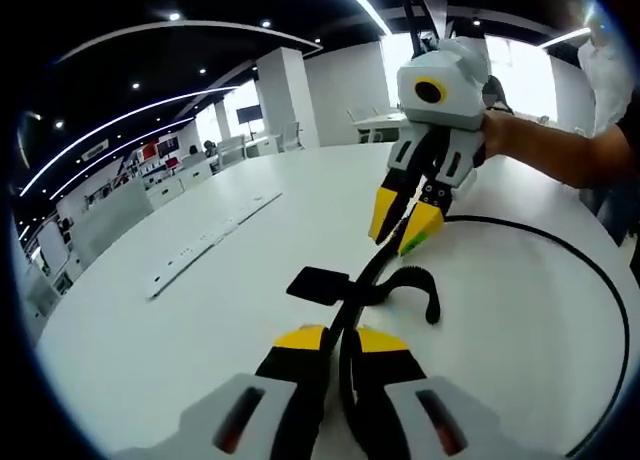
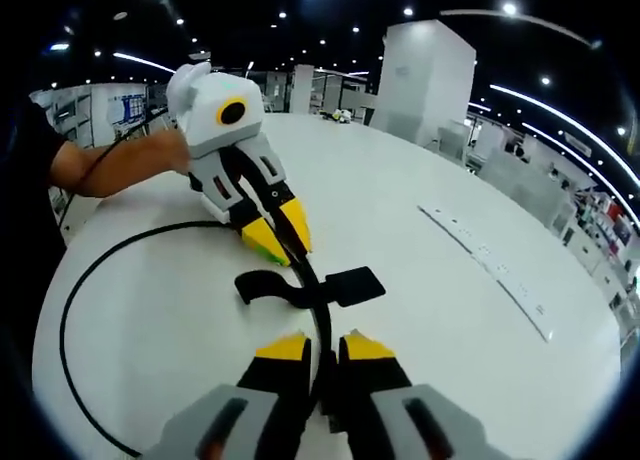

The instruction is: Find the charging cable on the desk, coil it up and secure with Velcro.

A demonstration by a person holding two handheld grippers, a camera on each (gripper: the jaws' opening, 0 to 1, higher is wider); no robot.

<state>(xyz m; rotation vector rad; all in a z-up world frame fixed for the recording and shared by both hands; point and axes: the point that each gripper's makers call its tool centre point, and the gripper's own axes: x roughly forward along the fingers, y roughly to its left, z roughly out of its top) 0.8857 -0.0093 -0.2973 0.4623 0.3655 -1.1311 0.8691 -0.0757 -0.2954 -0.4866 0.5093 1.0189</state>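
A: What step is in hand?

B: Prob. the start of coiling. The black charging cable [image 1: 560, 242] lies on the round white table [image 1: 250, 250], sweeping in one wide loop rather than a tight coil. Both grippers grip it near the middle, close together.

A: Where does the cable sit vs. the fingers?

B: In the left gripper view, the left gripper [image 1: 340, 342] has its yellow tips nearly together w/ the cable running up between them, so it looks clamped on it. The right gripper [image 1: 405, 220] comes in from above, tips pinched on the same cable just beyond. The right gripper view mirrors this: cable between its own jaws, the other gripper facing it.

A: And the Velcro?

B: A black Velcro strap [image 2: 305, 280] sits on the cable between the two grippers, one flat tab out to one side, a curled end to the other. It looks undone.

A: Next move?

B: Likely gathering the long loop into smaller turns, keeping the strap reachable. Slack may spring back.
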